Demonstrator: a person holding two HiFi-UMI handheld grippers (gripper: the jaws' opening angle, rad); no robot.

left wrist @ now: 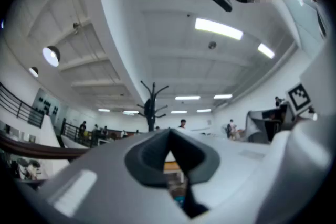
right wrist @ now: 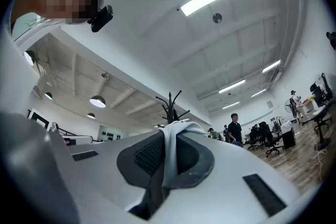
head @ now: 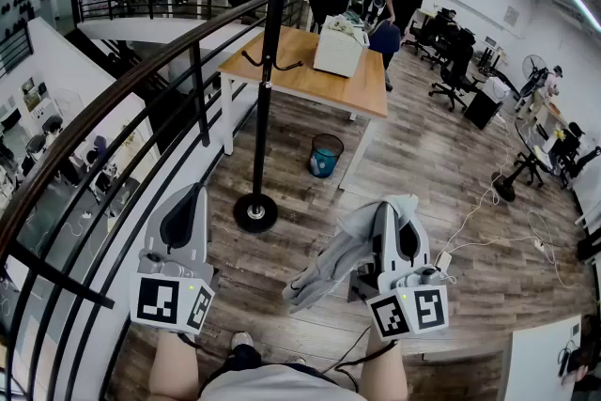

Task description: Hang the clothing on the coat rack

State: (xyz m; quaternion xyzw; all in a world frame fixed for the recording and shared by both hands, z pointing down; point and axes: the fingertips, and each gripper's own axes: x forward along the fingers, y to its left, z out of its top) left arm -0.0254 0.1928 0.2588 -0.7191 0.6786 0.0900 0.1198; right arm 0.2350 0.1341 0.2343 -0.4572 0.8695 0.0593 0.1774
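A black coat rack [head: 268,61] stands on a round base on the wood floor, between the railing and a wooden table; its hooked top also shows far off in the left gripper view [left wrist: 153,105] and the right gripper view [right wrist: 170,107]. My right gripper [head: 382,208] is shut on a light grey piece of clothing [head: 338,258], which drapes down its left side; the cloth [right wrist: 170,152] is pinched between the dark pads. My left gripper [head: 195,192] is shut with nothing in it, its jaws together [left wrist: 169,139]. Both grippers are low, short of the rack's base.
A dark metal railing [head: 113,136] runs along the left, with a drop beyond it. A wooden table [head: 310,75] with a white box stands behind the rack, a blue bin [head: 326,155] under it. Cables [head: 488,221] lie on the floor at right. People stand at the back.
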